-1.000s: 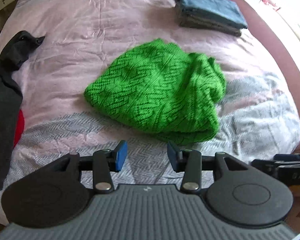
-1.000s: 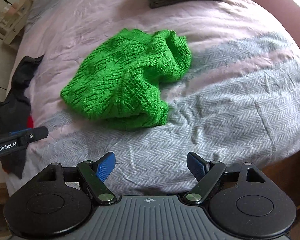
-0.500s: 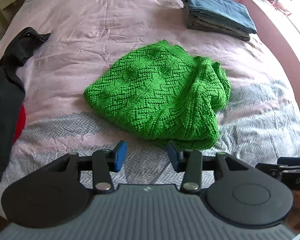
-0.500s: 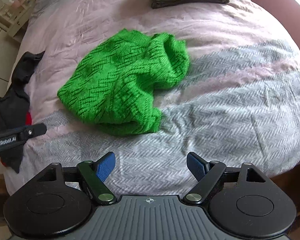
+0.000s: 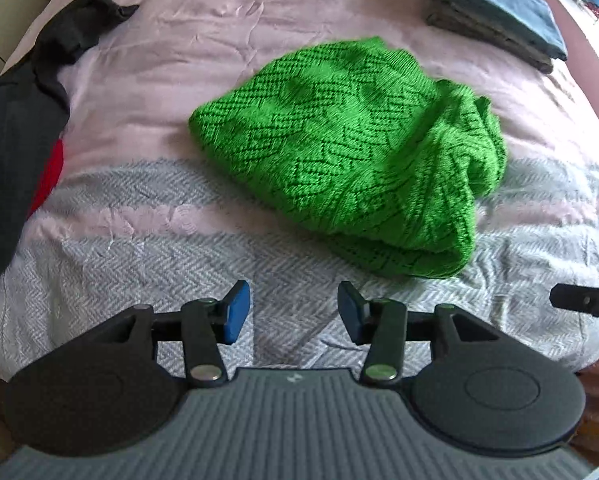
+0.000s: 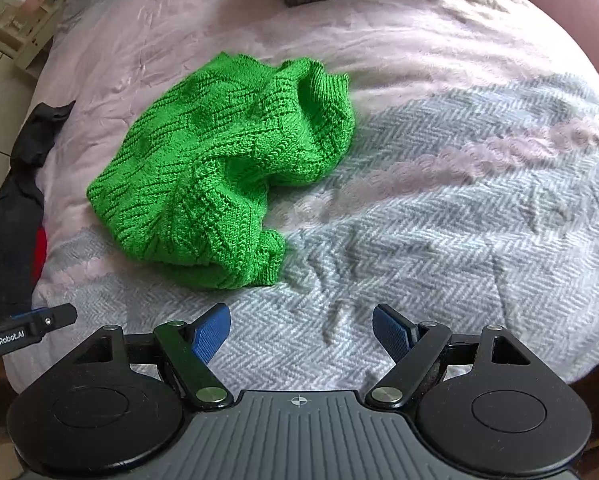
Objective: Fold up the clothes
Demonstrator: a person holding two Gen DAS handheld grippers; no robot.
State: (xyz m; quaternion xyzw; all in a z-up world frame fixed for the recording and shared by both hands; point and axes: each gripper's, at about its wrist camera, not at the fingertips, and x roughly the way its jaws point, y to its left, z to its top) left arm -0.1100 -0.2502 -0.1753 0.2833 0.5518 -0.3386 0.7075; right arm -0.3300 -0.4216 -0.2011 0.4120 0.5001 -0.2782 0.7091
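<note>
**Green sweater bunched in the middle of the bed, both tongs released**

One green knitted sweater (image 5: 351, 156) lies crumpled mid-bed (image 5: 147, 240), its sleeves tucked out of sight in the folds. Both pairs of tongs hang over the bed's near edge: the left tongs (image 5: 293, 312) are spread and grip nothing, the right tongs (image 6: 301, 332) gape wider, also bare. At the far edge sits one stack of folded clothes (image 5: 495, 16), cut off in the right view. Dark clothes (image 5: 15, 132) spill over the left edge, something red (image 5: 47, 176) half buried beneath, count unclear.
</note>
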